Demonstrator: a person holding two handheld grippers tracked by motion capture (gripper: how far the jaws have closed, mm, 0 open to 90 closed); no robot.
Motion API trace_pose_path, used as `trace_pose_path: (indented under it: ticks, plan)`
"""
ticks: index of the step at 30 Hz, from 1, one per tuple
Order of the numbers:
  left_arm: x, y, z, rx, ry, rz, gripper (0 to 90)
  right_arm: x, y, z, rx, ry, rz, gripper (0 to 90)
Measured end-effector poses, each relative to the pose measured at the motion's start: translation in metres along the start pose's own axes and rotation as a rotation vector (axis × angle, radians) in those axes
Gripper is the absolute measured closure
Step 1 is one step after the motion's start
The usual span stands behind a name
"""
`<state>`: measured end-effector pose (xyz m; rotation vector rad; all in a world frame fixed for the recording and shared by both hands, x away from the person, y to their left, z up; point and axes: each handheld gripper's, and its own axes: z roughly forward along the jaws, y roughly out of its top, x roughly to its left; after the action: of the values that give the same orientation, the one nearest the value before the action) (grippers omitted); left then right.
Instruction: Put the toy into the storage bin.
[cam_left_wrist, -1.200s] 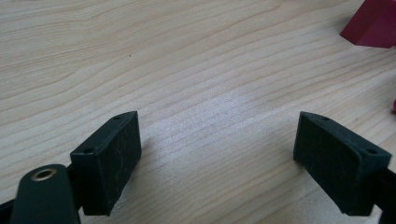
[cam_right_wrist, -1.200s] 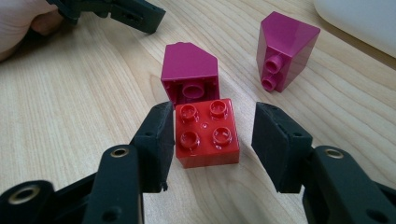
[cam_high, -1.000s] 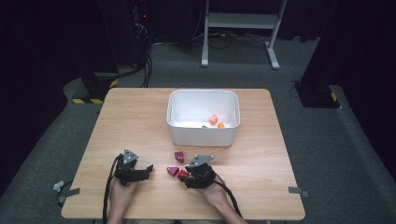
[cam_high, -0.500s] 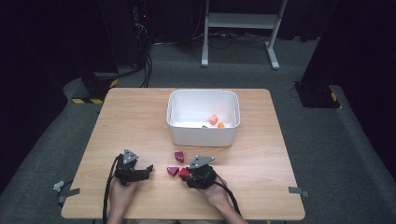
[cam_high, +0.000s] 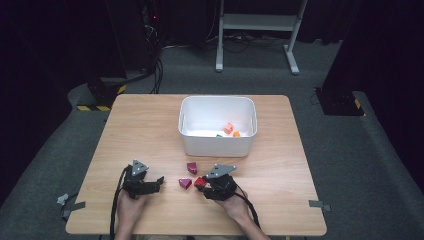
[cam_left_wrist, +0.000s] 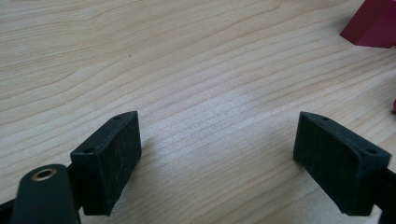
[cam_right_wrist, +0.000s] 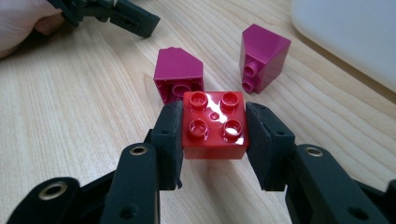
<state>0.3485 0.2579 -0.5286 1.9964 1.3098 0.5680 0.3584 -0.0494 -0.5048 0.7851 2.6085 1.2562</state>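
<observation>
A red four-stud brick (cam_right_wrist: 215, 126) sits on the wooden table (cam_high: 150, 130) between the pads of my right gripper (cam_right_wrist: 213, 114), which is shut on its two sides. In the high view this red brick (cam_high: 200, 182) is at the tip of the right gripper (cam_high: 204, 184), near the table's front edge. Two magenta sloped bricks lie just beyond it, one touching it (cam_right_wrist: 179, 74) and one farther off (cam_right_wrist: 261, 56). My left gripper (cam_left_wrist: 217, 140) rests on the table to the left, open, with bare wood between its jaws.
A white bin (cam_high: 217, 145) stands behind the bricks at the table's middle and holds a few small orange pieces (cam_high: 229, 127). A corner of a magenta brick (cam_left_wrist: 371, 23) shows in the left gripper view. The person's hands hold both grippers at the front edge.
</observation>
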Motion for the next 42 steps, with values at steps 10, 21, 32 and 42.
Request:
trace_pose_path:
  ticks: [10,21,32,42]
  plan:
    - [0.0,0.0,0.0,0.001,0.0,0.001,15.3,-0.012,0.008,-0.025,-0.043,0.012,0.02,59.1]
    - [0.0,0.0,0.0,-0.001,0.0,-0.002,15.3,-0.025,0.016,-0.049,-0.084,0.007,0.052,59.0]
    - [0.0,0.0,0.0,-0.002,0.0,-0.002,15.4,-0.041,0.033,-0.074,-0.124,0.015,0.074,59.1]
    - [0.0,0.0,0.0,0.0,0.0,0.0,15.3,-0.053,0.052,-0.098,-0.142,-0.021,0.077,59.0]
